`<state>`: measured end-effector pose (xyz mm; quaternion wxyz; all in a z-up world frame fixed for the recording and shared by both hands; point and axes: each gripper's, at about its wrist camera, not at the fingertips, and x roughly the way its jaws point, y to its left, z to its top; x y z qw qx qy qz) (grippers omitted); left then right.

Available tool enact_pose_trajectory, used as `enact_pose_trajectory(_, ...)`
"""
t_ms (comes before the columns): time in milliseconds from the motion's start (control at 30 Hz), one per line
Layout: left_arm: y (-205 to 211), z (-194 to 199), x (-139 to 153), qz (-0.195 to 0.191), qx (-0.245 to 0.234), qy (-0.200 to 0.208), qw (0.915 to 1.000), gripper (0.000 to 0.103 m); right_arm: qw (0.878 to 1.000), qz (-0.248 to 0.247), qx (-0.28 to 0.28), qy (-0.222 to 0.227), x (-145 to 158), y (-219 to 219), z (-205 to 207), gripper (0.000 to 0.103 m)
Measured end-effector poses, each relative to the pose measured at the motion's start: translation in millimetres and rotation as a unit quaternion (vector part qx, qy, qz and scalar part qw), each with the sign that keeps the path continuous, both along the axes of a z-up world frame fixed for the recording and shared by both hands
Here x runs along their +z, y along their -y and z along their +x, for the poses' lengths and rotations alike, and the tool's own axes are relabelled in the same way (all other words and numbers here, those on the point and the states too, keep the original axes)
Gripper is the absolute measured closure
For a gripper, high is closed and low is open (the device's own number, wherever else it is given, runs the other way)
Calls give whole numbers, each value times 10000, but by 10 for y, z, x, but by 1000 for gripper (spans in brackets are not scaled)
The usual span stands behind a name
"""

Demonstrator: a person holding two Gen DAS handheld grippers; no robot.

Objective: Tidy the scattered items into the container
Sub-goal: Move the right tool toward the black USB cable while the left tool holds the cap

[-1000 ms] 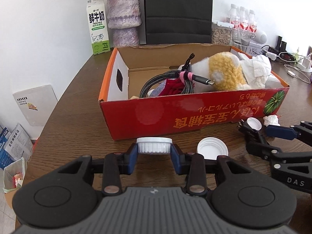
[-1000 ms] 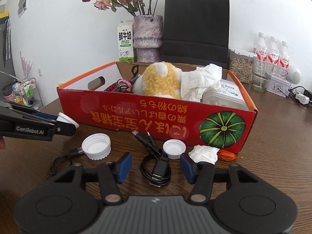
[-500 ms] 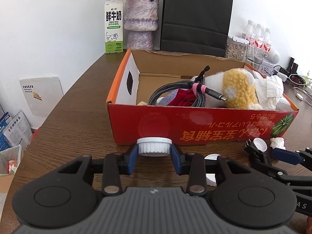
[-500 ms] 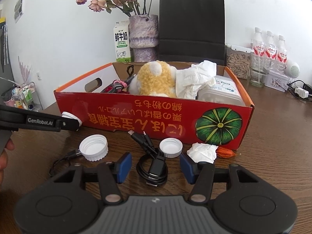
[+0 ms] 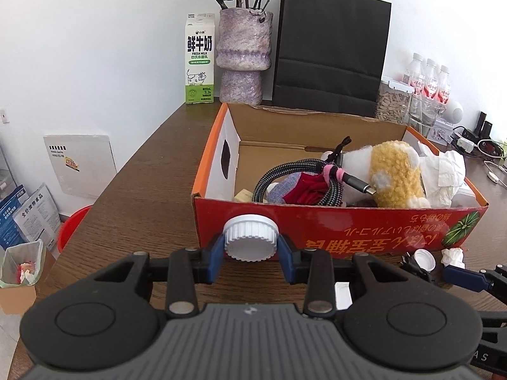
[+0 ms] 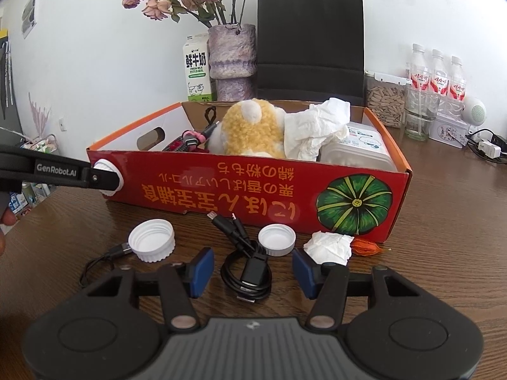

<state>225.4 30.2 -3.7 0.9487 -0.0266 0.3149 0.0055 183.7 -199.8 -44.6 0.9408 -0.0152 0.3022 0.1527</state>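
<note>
The left gripper (image 5: 250,251) clamps a white ribbed bottle cap (image 5: 250,237) in front of the red cardboard box's (image 6: 253,186) near wall. The right gripper (image 6: 252,267) hangs with jaws apart over a coiled black cable (image 6: 248,272) on the wooden table (image 6: 443,237).

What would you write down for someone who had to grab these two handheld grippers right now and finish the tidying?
Left gripper: shut on a white ribbed cap, held in the air just short of the red box.
Right gripper: open, holding nothing, poised over the coiled black cable.
Done: plush toy, braided cable, crumpled paper and a plastic tub already lie in the box.
Left: drop the held cap in; then from the table the black cable, two more white caps, the tissue wad, a small orange scrap.
</note>
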Motion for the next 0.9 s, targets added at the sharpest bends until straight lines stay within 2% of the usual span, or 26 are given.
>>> enact_pose_trajectory(333, 79, -52, -43, 206, -113, 30, 9997, 67, 10000, 19, -8, -7, -1, 4, 5, 49)
enact_pose_trajectory(633, 55, -301, -53, 402, -514, -272, 9975, 67, 10000, -67, 5, 69, 17, -13, -38, 49)
enact_pose_trajectory(833, 53, -421, -91, 351, -803, -645, 9941, 67, 9998, -137, 9, 108, 38, -21, -108, 49)
enact_pose_trajectory(900, 85, -395, -140, 459, -775, -727, 9933, 66, 9998, -145, -5, 107, 42, -18, -126, 49)
